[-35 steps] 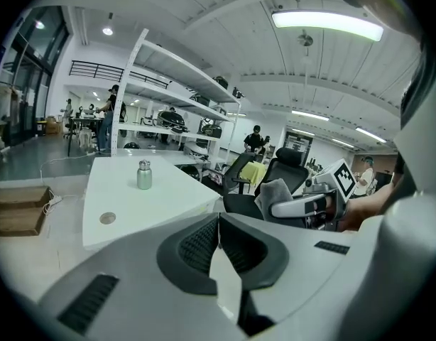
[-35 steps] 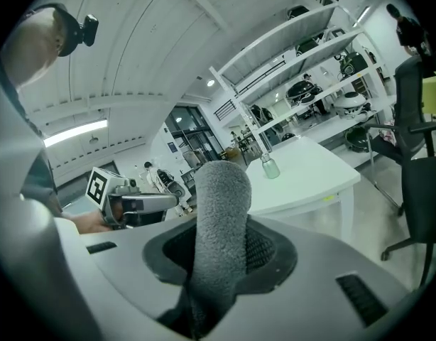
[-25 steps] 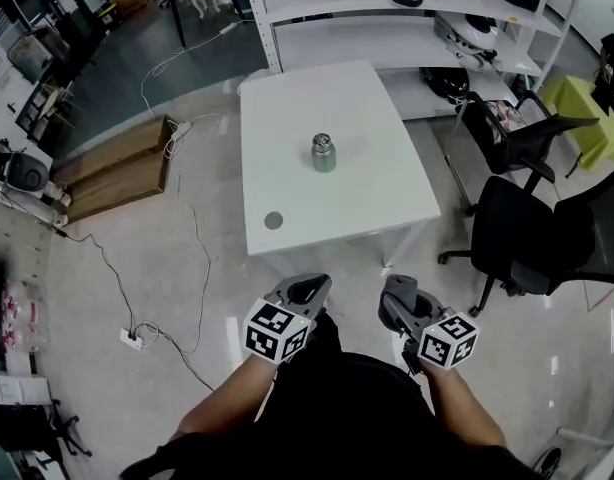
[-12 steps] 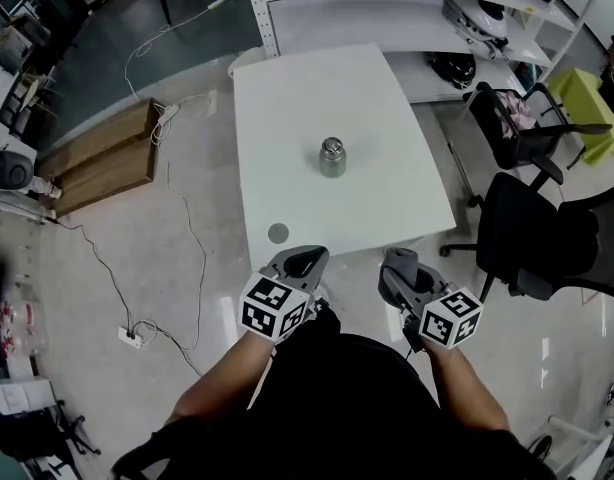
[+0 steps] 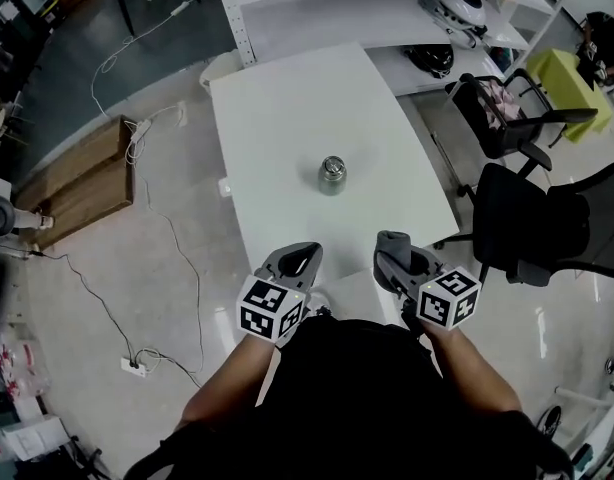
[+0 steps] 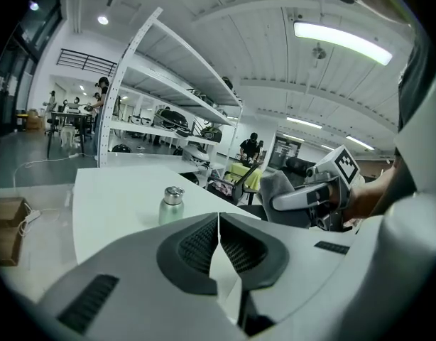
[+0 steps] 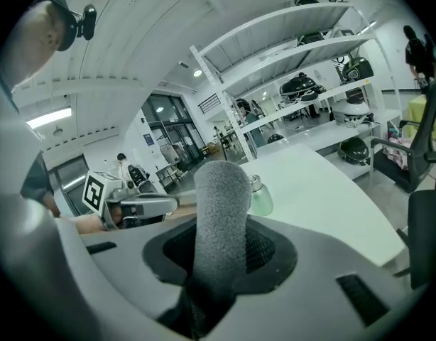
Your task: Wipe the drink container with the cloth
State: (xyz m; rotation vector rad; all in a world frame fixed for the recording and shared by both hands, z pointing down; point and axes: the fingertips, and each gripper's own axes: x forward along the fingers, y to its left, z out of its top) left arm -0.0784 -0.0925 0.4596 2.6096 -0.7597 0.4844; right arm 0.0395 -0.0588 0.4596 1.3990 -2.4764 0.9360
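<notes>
A small metal drink bottle [image 5: 332, 175] stands upright near the middle of the white table [image 5: 277, 118]. It also shows in the left gripper view as the bottle [image 6: 171, 204] and in the right gripper view as the bottle [image 7: 260, 197]. My left gripper [image 5: 299, 259] is shut and empty, held at the table's near edge. My right gripper [image 5: 392, 247] is beside it, shut on a grey cloth [image 7: 219, 212] that stands up as a roll between the jaws. Both grippers are well short of the bottle.
Black office chairs [image 5: 547, 228] stand right of the table. White shelving [image 5: 317, 8] with helmets runs behind it. Wooden boards [image 5: 67, 183] lie on the floor at left, with cables and a power strip [image 5: 132, 365].
The table and bottle have come closer: both grippers now sit at its near edge. The small grey disc on the table is no longer visible. Both grips are unchanged.
</notes>
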